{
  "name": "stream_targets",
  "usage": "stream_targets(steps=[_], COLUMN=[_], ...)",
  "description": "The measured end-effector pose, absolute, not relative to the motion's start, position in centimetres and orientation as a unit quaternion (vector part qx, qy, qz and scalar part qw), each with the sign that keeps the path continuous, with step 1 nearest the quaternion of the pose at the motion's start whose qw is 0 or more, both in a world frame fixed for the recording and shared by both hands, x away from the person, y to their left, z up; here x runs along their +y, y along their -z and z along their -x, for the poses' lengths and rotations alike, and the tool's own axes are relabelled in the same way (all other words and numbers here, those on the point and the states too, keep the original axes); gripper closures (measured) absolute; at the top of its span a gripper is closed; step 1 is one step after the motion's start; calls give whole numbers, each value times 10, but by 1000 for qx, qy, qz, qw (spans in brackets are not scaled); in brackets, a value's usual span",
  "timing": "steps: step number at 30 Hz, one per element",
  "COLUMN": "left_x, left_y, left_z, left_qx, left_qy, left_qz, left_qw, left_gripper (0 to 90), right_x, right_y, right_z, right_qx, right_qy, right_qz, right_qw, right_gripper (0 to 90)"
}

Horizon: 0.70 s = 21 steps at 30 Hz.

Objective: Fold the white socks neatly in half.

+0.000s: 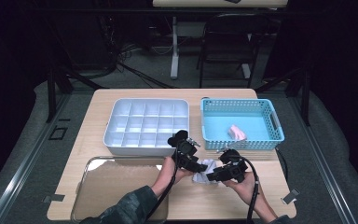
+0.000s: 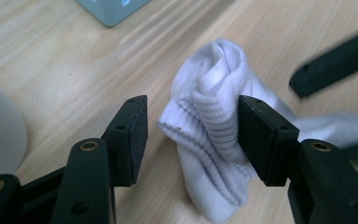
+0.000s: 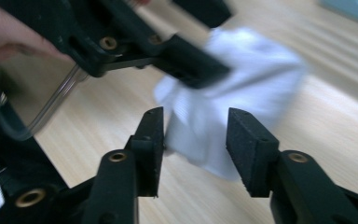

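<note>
Two hand-held grippers meet over a white sock (image 1: 204, 168) that lies crumpled on the wooden table (image 1: 98, 105), near its front edge and between the two hands. In the left gripper view the left gripper (image 2: 191, 135) stands released: its jaws straddle the ribbed cuff of the sock (image 2: 214, 126), the right pad touching or nearly touching the cloth, the left pad clear of it with bare table showing in the gap. In the right gripper view the right gripper (image 3: 195, 147) is likewise released, its jaws set apart to either side of a blurred edge of the sock (image 3: 242, 88); whether either pad brushes the fabric cannot be told. Nothing is gripped by either tool, and the sock rests on the table under its own weight.

Behind the work stand a white divided tray (image 1: 147, 123), its compartments bare, and a blue basket (image 1: 240, 106) holding a pink bundle (image 1: 237, 132); a clear lid or tray (image 1: 116, 186) lies at the front left.

Judged from this layout, the step in hand is the handling or folding of the sock, caught at a let-go between grasps. The next move probably calls for a fresh pinch on the bunched cuff, deep enough to catch all layers, before any lift toward a container.
</note>
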<state>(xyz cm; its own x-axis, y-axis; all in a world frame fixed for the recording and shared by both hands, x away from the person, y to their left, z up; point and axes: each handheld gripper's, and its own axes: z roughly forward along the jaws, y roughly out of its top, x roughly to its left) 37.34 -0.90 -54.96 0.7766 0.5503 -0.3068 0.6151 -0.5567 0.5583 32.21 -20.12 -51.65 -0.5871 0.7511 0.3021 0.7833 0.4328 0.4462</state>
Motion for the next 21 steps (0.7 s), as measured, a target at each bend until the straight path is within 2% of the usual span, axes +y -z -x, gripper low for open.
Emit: stream_targets(steps=[5, 8, 21], left_x=[-8, -7, -9], left_y=[552, 553, 562], left_z=[-376, -376, -376], left_qx=[330, 332, 335], left_qy=[62, 72, 118], left_qz=[-883, -882, -880], left_qw=[327, 326, 316], left_gripper=[436, 430, 423], right_x=[-198, -194, -186], right_y=[538, 542, 549], right_z=[-328, -328, -323], right_qx=[-841, -848, -860], right_qy=[246, 226, 209], right_qz=[478, 477, 465], right_qw=[56, 46, 19], right_gripper=[462, 451, 534])
